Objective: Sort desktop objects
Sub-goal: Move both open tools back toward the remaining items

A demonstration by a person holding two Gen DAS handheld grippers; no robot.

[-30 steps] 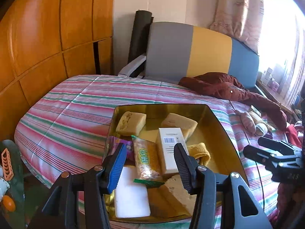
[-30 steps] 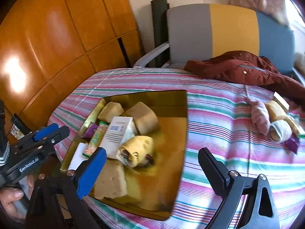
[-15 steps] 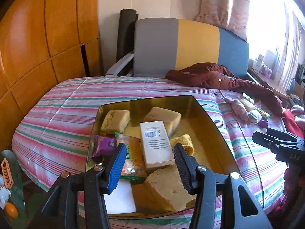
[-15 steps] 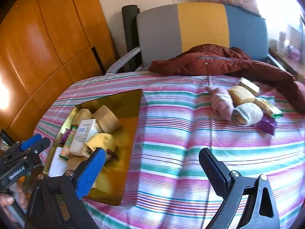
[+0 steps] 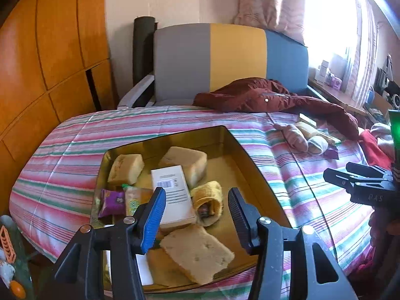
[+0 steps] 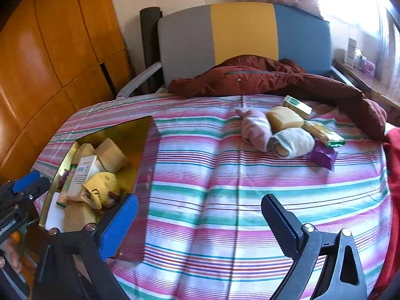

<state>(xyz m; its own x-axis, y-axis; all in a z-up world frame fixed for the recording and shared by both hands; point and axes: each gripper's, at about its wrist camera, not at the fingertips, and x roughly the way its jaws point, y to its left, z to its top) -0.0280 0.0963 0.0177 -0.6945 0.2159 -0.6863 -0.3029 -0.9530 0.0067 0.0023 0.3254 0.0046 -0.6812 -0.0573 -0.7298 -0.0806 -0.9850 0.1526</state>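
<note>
**Loose pile by the coat, both grippers empty**

While the shallow gold metal tray (image 6: 140, 135) is sitting at the left end of the striped pink, green and white bedcover (image 6: 212, 195), I am looking at a small unsorted cluster lying well apart from it on the right: a rolled pink sock (image 6: 255, 130), a rolled white and grey sock (image 6: 292, 142), a tan sponge block (image 6: 283, 118), a green and white box (image 6: 297, 105), a yellow-green snack packet (image 6: 323, 132) and a purple foil packet (image 6: 322, 155). These are touching or overlapping one another, so I am judging that closing on one risks dragging a neighbour or pinching two at once. The socks are soft and may be unrolling under a loose grip; the foil packet is lying flat and may be slipping away. A dark red coat (image 6: 275, 80) is lying just behind the pile and could be snagging a finger.

In the tray, a white barcoded box (image 5: 172, 192), a rolled yellow sock (image 5: 208, 200) and pale sponge blocks (image 5: 197, 252) are crowding together, so a dropped item may be landing on the heap and rolling out.

My right gripper (image 6: 200, 222) is hanging over bare cover, jaws spread wide, holding nothing. My left gripper (image 5: 196, 212) is hovering above the tray, jaws likewise apart and empty.
</note>
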